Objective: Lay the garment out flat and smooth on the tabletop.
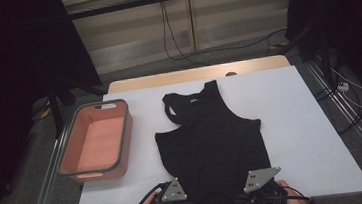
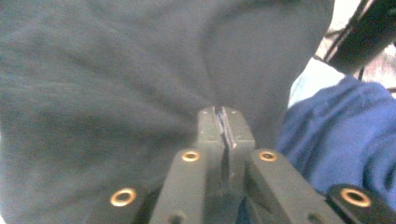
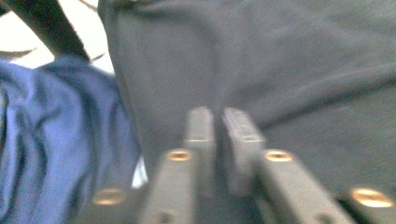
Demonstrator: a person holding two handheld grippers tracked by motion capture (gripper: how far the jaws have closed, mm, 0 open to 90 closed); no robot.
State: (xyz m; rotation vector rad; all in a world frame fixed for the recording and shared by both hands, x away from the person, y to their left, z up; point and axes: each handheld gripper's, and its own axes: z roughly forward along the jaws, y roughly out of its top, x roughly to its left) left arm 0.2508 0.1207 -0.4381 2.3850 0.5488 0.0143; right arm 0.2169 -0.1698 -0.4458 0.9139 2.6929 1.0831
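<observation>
Your left gripper [image 2: 223, 122] and right gripper [image 3: 219, 123] each have their fingers pinched together on the near hem of the black tank top [image 1: 210, 139], one at each bottom corner. From your fingers the garment stretches straight away, its long axis running forward to the straps at the far end, lying flat on the white desk [image 1: 296, 121]. Both hands sit equally close to the hem. The pink bin [image 1: 97, 140] stands off to the left of your left fingers, apart from the fabric; nothing blocks a forward fold.
</observation>
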